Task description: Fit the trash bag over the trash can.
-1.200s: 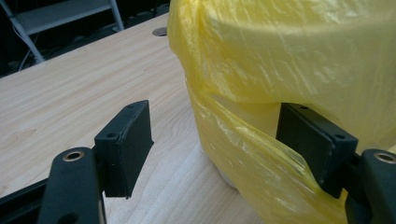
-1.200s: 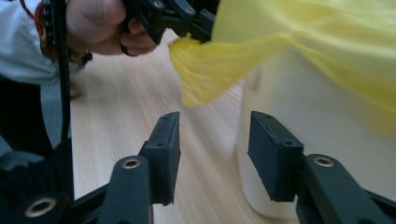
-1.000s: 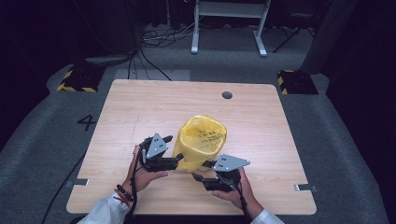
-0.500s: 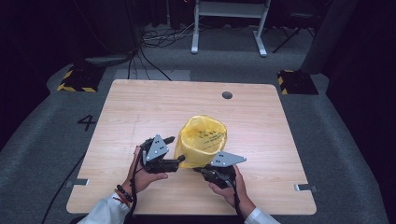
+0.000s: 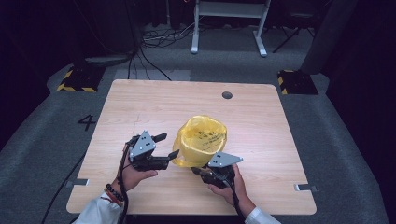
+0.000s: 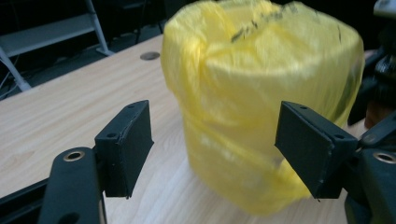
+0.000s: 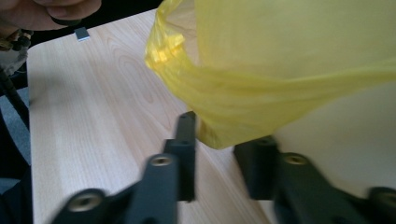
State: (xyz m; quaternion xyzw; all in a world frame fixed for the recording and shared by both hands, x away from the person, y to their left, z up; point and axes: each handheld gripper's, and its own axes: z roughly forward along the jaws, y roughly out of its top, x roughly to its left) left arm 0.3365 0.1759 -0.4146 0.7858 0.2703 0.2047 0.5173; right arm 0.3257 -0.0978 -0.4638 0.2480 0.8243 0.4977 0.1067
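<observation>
The wooden bench [image 5: 140, 112] is the biggest thing here, pale and square, with a small round hole [image 5: 227, 95] near its far edge. On its near half, a little right of middle, stands a yellow plastic bag [image 5: 201, 140] with dark print, puffed up and rounded; what is in it I cannot tell, since the film is cloudy.

The left gripper [image 5: 167, 150] sits just left of the bag, its fingers [image 6: 126, 144] spread wide; the bag's lower side bulges into the gap, one finger at its surface, nothing pinched.

The right gripper [image 5: 201, 170] is at the bag's near right. Its fingers [image 7: 187, 140] are parted only a little, and the bag's bottom fold hangs down over the gap; whether they grip the film I cannot tell.
</observation>
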